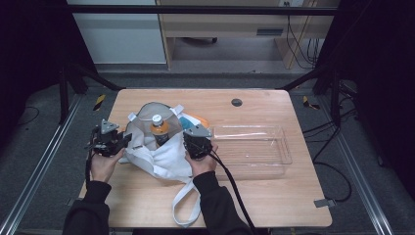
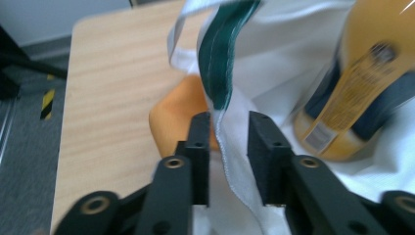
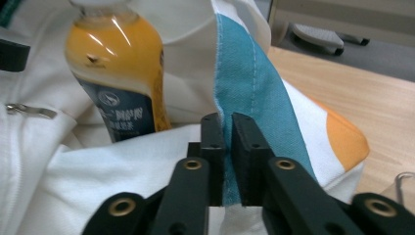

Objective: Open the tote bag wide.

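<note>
Fingers of the left gripper (image 2: 229,147) stand parted around the white bag's (image 1: 161,159) green-trimmed rim, apparently not pressing it. Right gripper (image 3: 228,147) pinches the blue-striped edge, propping the mouth open on the desk (image 1: 274,196) around the upright juice bottle (image 1: 158,128).

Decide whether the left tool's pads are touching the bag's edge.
Apart. In the left gripper view the bag's white edge hangs between the left tool's pads, with gaps on both sides.
</note>
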Available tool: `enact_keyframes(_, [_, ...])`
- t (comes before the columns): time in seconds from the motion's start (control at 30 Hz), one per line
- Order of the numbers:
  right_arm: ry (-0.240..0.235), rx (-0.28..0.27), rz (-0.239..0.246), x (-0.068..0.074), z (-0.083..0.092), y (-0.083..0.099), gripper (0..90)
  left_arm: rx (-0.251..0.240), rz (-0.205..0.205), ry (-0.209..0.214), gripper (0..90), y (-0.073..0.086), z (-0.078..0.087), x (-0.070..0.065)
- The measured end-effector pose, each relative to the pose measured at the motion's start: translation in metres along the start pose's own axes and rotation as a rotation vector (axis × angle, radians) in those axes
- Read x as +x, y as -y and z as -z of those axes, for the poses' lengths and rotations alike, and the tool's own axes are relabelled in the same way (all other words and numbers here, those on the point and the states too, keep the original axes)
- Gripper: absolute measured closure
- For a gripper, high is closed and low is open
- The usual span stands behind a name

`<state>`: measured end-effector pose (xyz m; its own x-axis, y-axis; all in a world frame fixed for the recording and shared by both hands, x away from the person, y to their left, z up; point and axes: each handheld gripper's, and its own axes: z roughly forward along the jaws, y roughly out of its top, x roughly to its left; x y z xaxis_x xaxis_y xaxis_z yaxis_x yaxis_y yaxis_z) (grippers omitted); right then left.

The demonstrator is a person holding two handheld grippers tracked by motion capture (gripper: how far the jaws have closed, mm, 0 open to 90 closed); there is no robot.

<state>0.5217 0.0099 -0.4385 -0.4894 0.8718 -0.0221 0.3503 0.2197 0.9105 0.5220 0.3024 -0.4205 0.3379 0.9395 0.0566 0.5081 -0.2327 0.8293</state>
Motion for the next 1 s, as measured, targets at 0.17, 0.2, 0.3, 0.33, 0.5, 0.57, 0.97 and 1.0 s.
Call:
enact_keyframes(0.17, [-0.029, -0.05, 0.012, -0.001, 0.017, -0.006, 71.0, -0.115, 0.017, 0.013, 55.4, -0.009, 0.023, -0.001])
enact_keyframes(0.2, [-0.036, -0.057, 0.015, -0.002, 0.021, -0.007, 69.7, -0.129, 0.023, 0.025, 54.6, -0.01, 0.027, -0.001])
enact_keyframes(0.3, [-0.065, -0.073, 0.02, -0.005, 0.031, -0.01, 62.1, -0.157, 0.034, 0.037, 52.4, -0.011, 0.037, 0.0])
enact_keyframes(0.33, [-0.073, -0.076, 0.019, -0.006, 0.034, -0.011, 59.5, -0.156, 0.042, 0.053, 50.9, -0.011, 0.04, 0.0])
enact_keyframes(0.5, [-0.096, -0.083, 0.025, -0.019, 0.051, -0.013, 44.9, -0.163, 0.027, 0.073, 45.9, -0.007, 0.049, -0.002])
enact_keyframes(0.57, [-0.098, -0.086, 0.033, -0.025, 0.059, -0.013, 40.3, -0.173, 0.021, 0.079, 44.9, -0.006, 0.051, -0.003])
enact_keyframes(0.97, [-0.171, -0.033, 0.035, -0.063, 0.095, 0.005, 26.5, -0.177, -0.022, 0.129, 43.5, 0.001, 0.056, -0.029])
enact_keyframes(1.0, [-0.17, -0.028, 0.041, -0.066, 0.097, 0.007, 26.1, -0.181, -0.023, 0.13, 43.5, 0.001, 0.056, -0.03])
